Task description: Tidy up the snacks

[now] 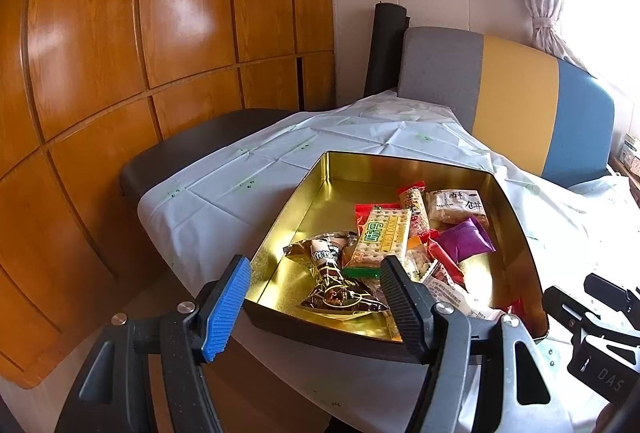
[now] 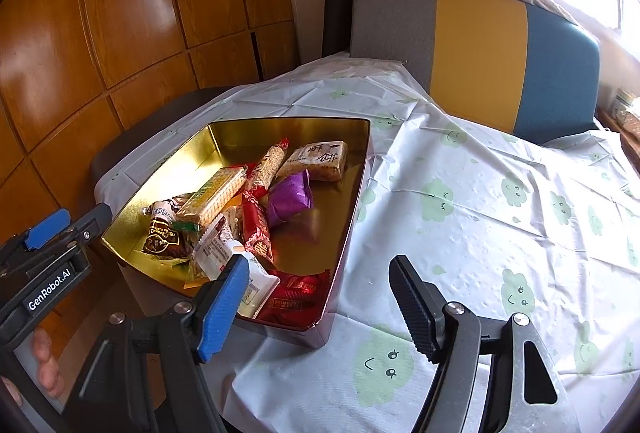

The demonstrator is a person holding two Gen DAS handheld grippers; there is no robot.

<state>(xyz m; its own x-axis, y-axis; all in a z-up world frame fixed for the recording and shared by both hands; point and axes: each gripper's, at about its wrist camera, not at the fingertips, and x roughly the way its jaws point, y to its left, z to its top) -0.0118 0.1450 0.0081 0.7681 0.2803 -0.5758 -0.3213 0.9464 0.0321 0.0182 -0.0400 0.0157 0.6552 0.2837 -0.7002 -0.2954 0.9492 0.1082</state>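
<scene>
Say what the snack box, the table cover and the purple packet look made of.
Box: likely tinplate, mirror-gold inside, reflecting the packets. Cover: thin plastic or paper sheet, pale with green clouds, showing sharp fold creases. Purple packet: glossy plastic or foil film, with crimped ends.

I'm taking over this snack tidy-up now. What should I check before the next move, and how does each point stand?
1. Gold tin flat on the tablecloth: ok.
2. Snacks inside the tin, such as the purple packet and cracker pack: ok.
3. Left tongs open, nothing held: ok.
4. Right tongs open, nothing held: ok.
5. Loose snacks left on the tablecloth: none in view, ok.
6. Tin's lid within reach: cannot tell.
</scene>
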